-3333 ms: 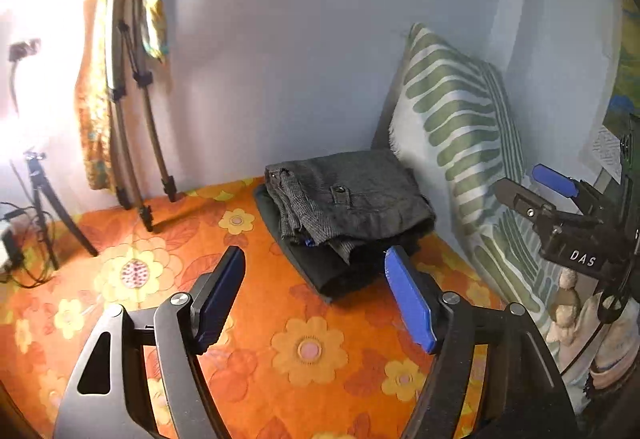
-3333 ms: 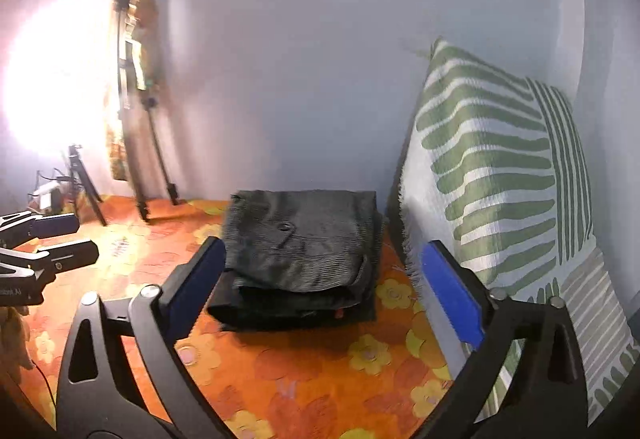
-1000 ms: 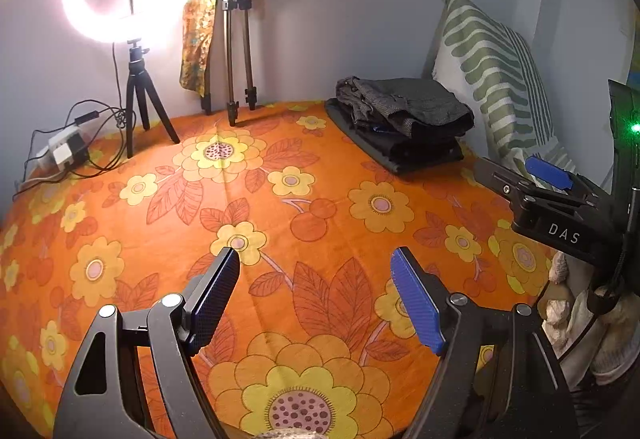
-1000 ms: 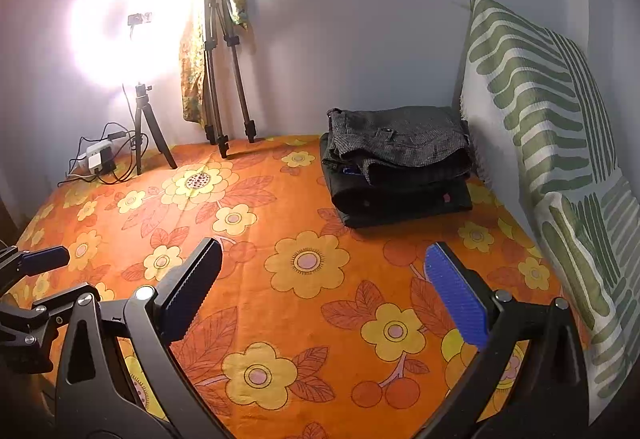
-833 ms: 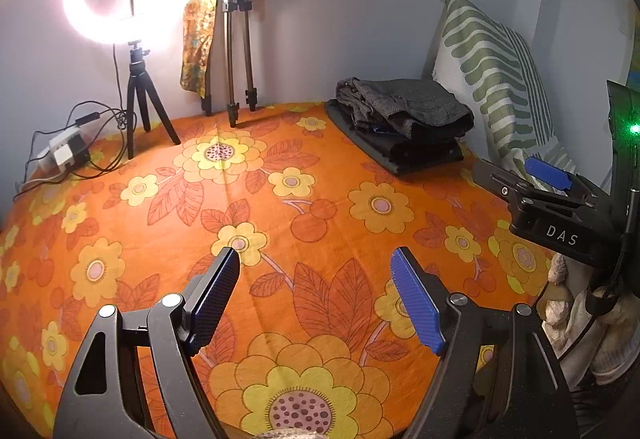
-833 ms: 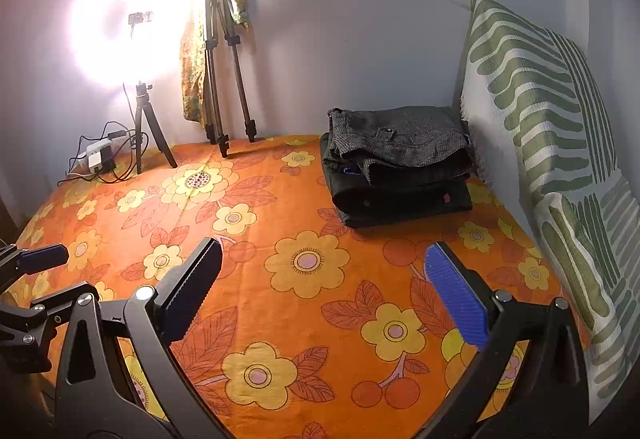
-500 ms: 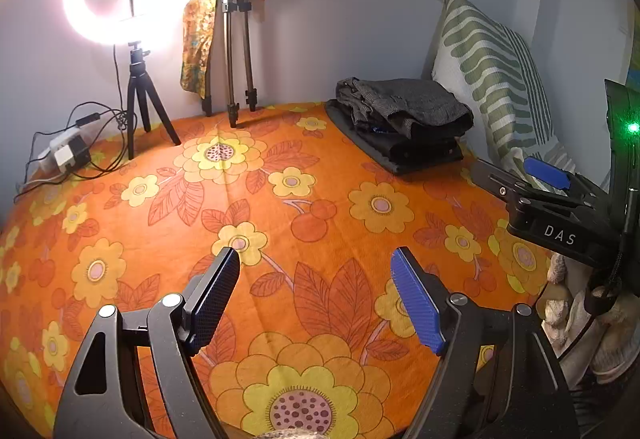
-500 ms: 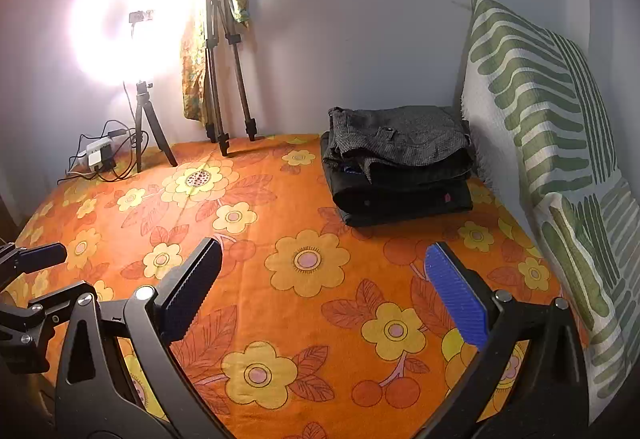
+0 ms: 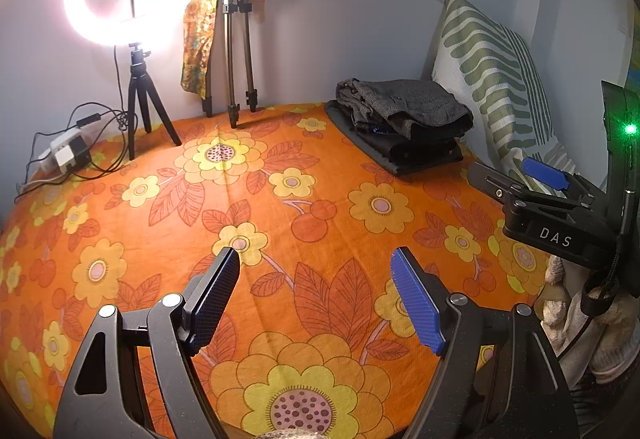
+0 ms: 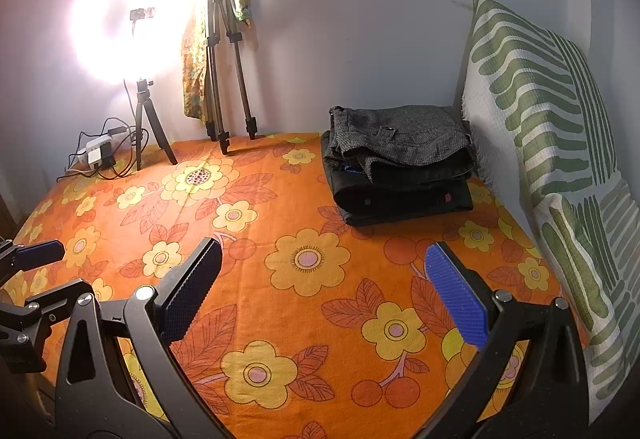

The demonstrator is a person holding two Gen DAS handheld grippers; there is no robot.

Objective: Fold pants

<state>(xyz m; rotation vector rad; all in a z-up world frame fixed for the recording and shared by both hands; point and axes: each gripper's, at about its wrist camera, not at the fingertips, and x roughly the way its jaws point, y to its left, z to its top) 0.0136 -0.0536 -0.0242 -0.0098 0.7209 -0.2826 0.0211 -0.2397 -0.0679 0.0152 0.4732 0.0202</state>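
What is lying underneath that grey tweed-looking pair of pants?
The grey pants top a pile of folded dark garments on the orange floral sheet. A blue scrap peeks out between layers. How many garments lie below is hidden.

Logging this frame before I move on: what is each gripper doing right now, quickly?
Left gripper: open, holding nothing, above the orange flowered bedsheet.
Right gripper: open, holding nothing.

Both grippers have pulled well back from the folded pants (image 9: pixel 404 119), jaws apart.
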